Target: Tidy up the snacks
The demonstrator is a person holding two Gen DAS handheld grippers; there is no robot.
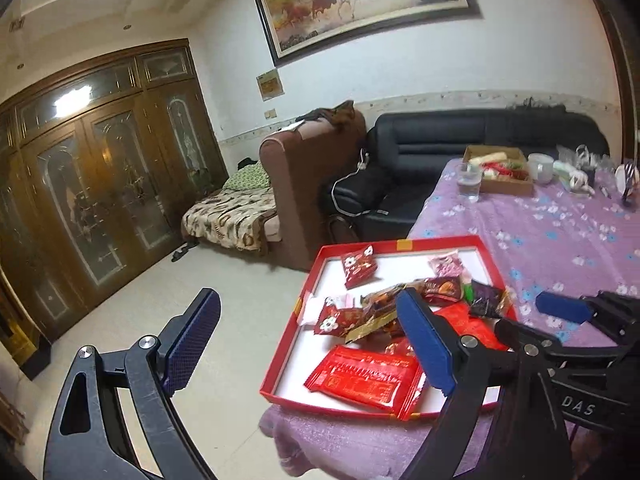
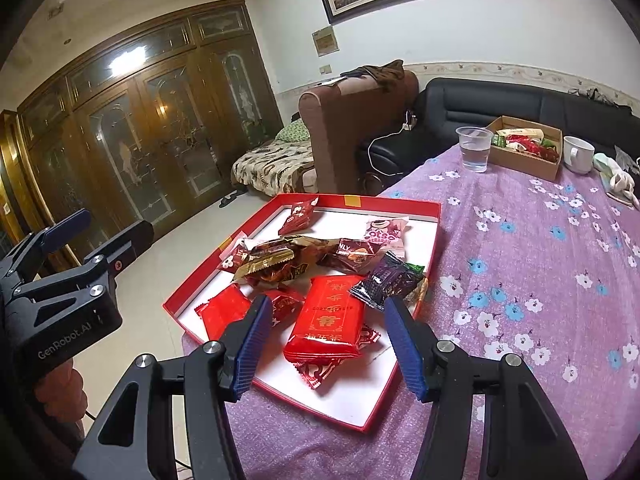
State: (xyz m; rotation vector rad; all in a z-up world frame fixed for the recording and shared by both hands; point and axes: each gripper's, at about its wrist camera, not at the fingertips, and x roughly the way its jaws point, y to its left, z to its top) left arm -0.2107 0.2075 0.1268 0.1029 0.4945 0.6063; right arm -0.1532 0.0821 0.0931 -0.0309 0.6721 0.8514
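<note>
Both grippers, left [image 1: 308, 344] and right [image 2: 328, 340], gape empty over the red tray [image 2: 430, 248] of snack packets [image 2: 326, 320] at the table's [image 2: 540, 240] corner; a water cup [image 2: 475, 148] stands far behind.

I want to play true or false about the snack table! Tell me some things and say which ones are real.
1. The snacks lie in a red tray with a white inside. True.
2. The right gripper is squeezing the big red packet. False: its fingers are spread apart on either side of the packet, holding nothing.
3. The plastic cup has water in it. True.
4. The tablecloth is plain green. False: it is purple with little flowers.
5. The left gripper holds a snack. False: it is open and empty.
6. A cardboard box sits beside a white mug. True.
</note>
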